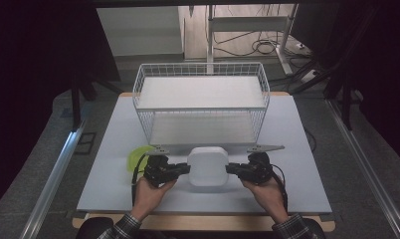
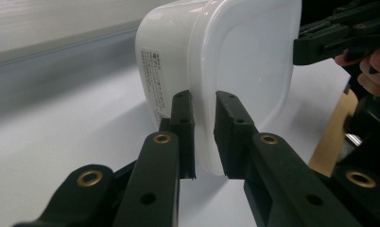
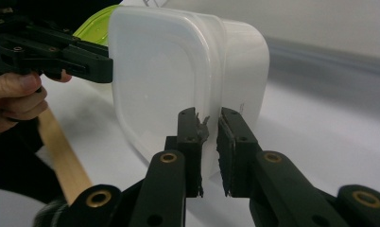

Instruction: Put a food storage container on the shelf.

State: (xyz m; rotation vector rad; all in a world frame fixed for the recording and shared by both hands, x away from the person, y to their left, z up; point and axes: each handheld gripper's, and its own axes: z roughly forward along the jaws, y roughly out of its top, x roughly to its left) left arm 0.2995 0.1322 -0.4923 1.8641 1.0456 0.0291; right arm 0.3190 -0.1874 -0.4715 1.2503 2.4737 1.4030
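The white table [image 1: 113, 164] carries a 2-tier wire rack [image 1: 200, 102]; just before it sits the white lidded container [image 1: 207, 166]. The left gripper [image 2: 204, 137] and right gripper [image 3: 209, 146] each pinch its lid rim from opposite sides, likely for a balanced 2-handed lift.

The high view is dim and soft — its corners fall off into near black, while the white table [image 1: 113, 149] glows palely under light from above. Both gripper views are brighter; the nearest black jaws blur slightly — the white container [image 2: 245, 56] shows faint glare.
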